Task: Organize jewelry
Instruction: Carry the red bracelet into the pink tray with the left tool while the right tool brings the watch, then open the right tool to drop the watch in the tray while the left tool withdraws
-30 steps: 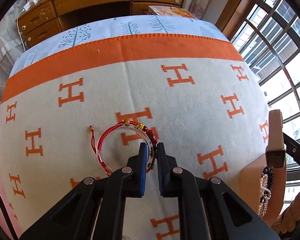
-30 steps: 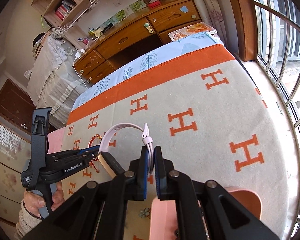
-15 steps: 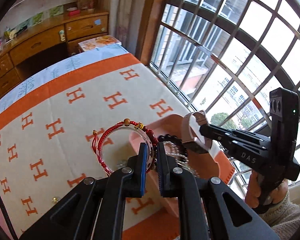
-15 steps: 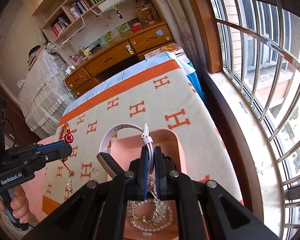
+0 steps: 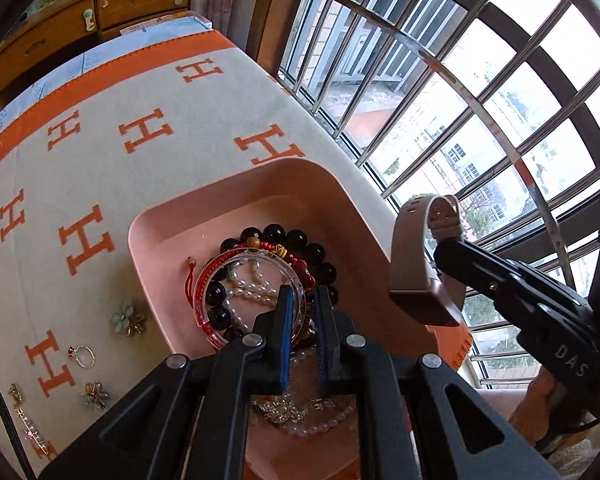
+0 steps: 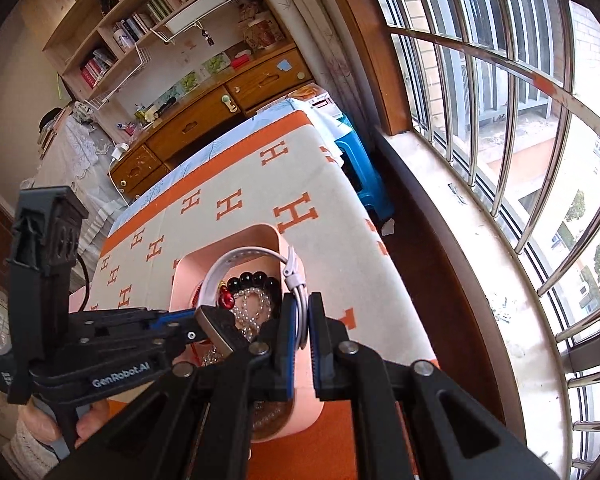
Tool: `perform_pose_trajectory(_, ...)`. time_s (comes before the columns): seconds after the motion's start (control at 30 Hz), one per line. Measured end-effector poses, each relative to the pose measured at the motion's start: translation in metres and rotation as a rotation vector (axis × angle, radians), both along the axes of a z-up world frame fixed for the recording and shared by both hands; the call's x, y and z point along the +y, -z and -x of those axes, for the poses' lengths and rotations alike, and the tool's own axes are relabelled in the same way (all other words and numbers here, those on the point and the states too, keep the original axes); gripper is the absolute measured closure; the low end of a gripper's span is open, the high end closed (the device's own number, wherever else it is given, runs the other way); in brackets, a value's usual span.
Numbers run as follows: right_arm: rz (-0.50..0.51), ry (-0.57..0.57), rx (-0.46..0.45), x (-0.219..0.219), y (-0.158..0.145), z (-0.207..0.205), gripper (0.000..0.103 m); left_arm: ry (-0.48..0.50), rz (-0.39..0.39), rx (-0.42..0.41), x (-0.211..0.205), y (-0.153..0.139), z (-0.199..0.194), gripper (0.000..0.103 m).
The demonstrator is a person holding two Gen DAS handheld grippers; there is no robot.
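A pink tray [image 5: 236, 192] sits on the orange-and-cream blanket near the window. It holds a black bead bracelet [image 5: 296, 238] and pearl strands [image 5: 256, 290]. My left gripper [image 5: 302, 312] is shut on a clear bangle with a red cord bracelet [image 5: 220, 276] and holds it over the tray. My right gripper [image 6: 299, 320] is shut on the band of a pink-strapped watch [image 6: 240, 258], held above the tray's right side; the watch also shows in the left wrist view [image 5: 414, 264].
Loose on the blanket left of the tray lie a flower brooch [image 5: 126, 318], a ring [image 5: 83, 355], another brooch [image 5: 95, 394] and a hair clip [image 5: 32, 430]. The window bars [image 5: 460, 80] stand close on the right. A wooden desk [image 6: 220, 108] is beyond the bed.
Both grippers have moved right, from over the blanket to over the pink tray, each still holding its item. The bangle now hangs just above the beads in the tray.
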State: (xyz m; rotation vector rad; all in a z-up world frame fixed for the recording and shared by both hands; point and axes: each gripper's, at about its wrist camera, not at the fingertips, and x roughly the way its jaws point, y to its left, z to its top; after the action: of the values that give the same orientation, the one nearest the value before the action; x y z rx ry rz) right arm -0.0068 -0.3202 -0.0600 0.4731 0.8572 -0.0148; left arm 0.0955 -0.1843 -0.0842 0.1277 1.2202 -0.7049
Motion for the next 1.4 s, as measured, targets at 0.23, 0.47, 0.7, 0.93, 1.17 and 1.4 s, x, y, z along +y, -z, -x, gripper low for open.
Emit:
perform_pose_trajectory(0.23,0.013,-0.045,-0.019,0.011,-0.003,-0.018,0.097,-0.062,0.030,-0.013,0.027,-0.010,0.000,0.049)
perform_pose_trajectory(0.47,0.020,-0.110,0.019,0.031,0.005,-0.043,0.097,-0.169,-0.005,-0.152,0.078,-0.038,0.010,0.046)
perform_pose_trajectory(0.7,0.094,-0.146,0.068,0.053,0.016,-0.063,0.094,-0.304,-0.092,-0.214,0.136,-0.034,0.013,0.036)
perform_pose_trajectory(0.93,0.112,-0.079,0.119,0.048,0.024,-0.074,0.092,-0.399,-0.111,-0.194,0.179,-0.021,0.012,0.036)
perform_pose_trajectory(1.17,0.132,-0.025,0.113,0.049,0.015,-0.069,0.091,-0.445,-0.089,-0.204,0.204,-0.024,0.016,0.036)
perform_pose_trajectory(1.4,0.129,-0.004,0.080,0.054,0.001,-0.057,0.091,-0.463,-0.080,-0.247,0.222,-0.036,0.030,0.036)
